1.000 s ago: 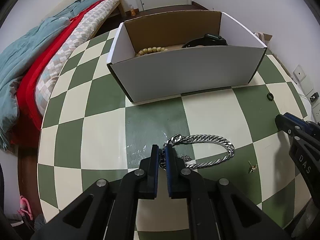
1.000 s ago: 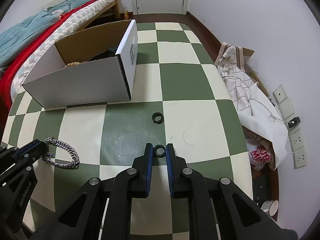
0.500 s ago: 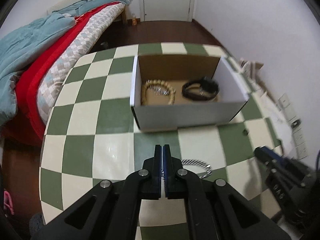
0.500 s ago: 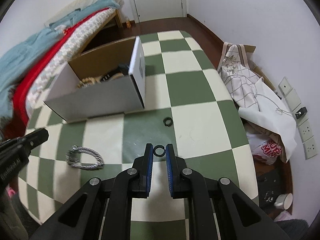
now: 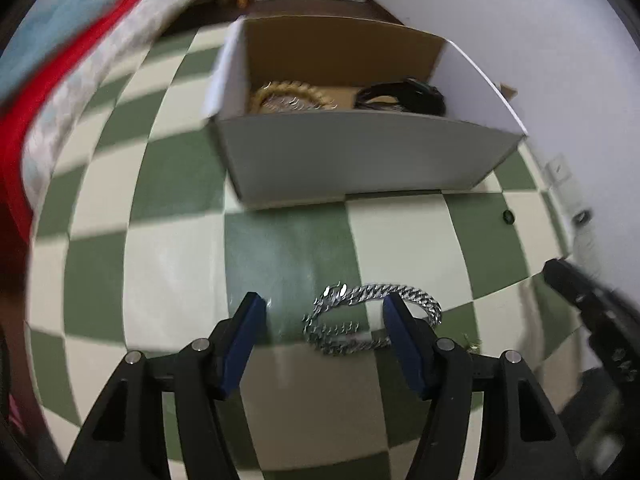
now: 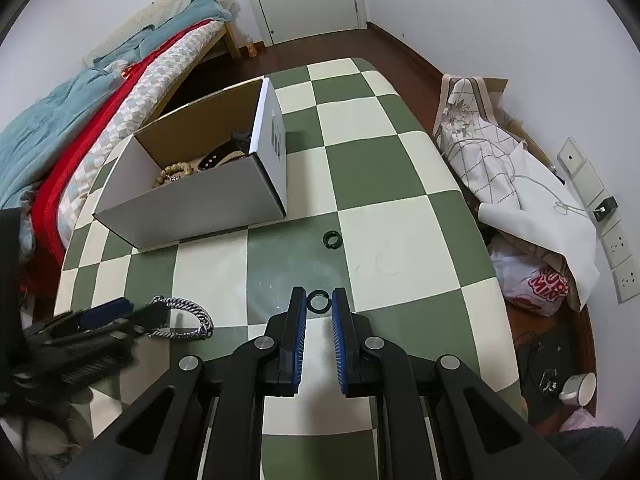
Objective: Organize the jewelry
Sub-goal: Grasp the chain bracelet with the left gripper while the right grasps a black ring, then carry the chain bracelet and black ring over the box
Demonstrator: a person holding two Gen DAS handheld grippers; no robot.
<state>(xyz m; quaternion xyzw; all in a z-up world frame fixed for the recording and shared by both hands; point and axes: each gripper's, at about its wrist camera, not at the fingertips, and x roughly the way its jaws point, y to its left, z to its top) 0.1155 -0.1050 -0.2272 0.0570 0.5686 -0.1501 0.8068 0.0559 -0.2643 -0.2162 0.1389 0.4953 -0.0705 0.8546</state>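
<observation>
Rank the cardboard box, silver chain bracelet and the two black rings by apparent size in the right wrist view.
1. cardboard box
2. silver chain bracelet
3. black rings: held and loose look alike; nearness differs, so unranked.

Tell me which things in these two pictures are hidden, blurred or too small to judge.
- Beaded tan bracelet and black strap bracelet: lower parts hidden behind the white cardboard box front wall, both views.
- Small gold piece beside the silver chain bracelet: too small to identify, left view.
- Left gripper in the right view: motion-blurred.
- Small black ring between the right gripper fingers: contact unclear.
</observation>
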